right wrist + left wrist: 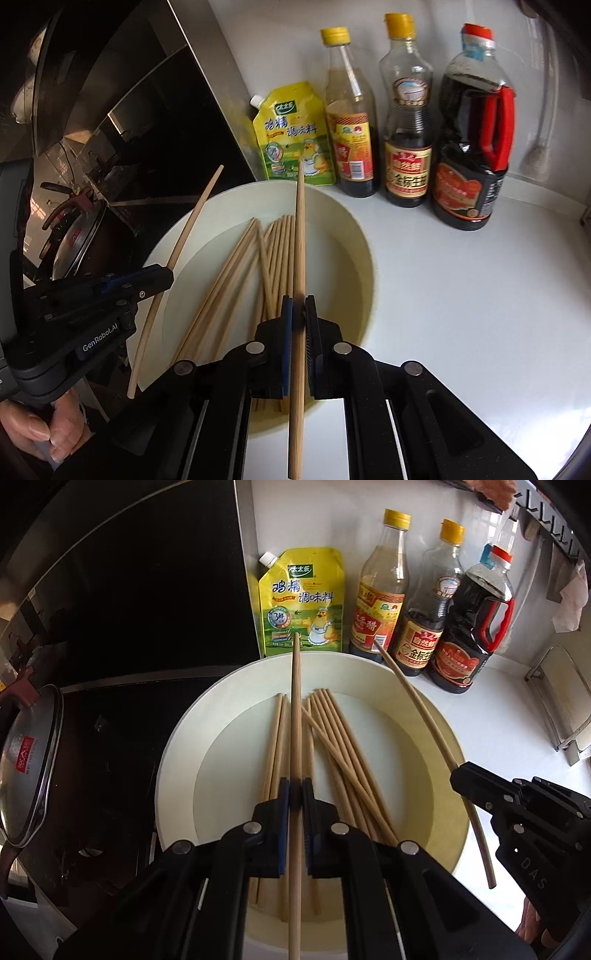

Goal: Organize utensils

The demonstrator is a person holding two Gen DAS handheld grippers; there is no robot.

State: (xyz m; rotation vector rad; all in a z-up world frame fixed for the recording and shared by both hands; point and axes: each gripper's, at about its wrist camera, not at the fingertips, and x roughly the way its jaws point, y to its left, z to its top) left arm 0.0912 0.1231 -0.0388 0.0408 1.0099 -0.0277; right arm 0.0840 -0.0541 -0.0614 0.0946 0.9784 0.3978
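Observation:
A white bowl (177, 746) (343, 221) on the white counter holds several wooden chopsticks (332, 731) (273, 251). My left gripper (295, 786) is shut on one chopstick (295, 701) and holds it above the bowl, pointing away from me; it also shows in the right wrist view (168, 275) with its chopstick (192, 221). My right gripper (298, 302) is shut on another chopstick (300, 229), held over the bowl; it also shows in the left wrist view (456, 771) with its chopstick (417, 698).
Behind the bowl stand a yellow seasoning pouch (303, 602) (291, 136) and three sauce bottles (384, 590) (406, 122). A black stove with a lidded pot (29, 768) (85, 236) lies left. A metal rack (561, 701) stands at the right.

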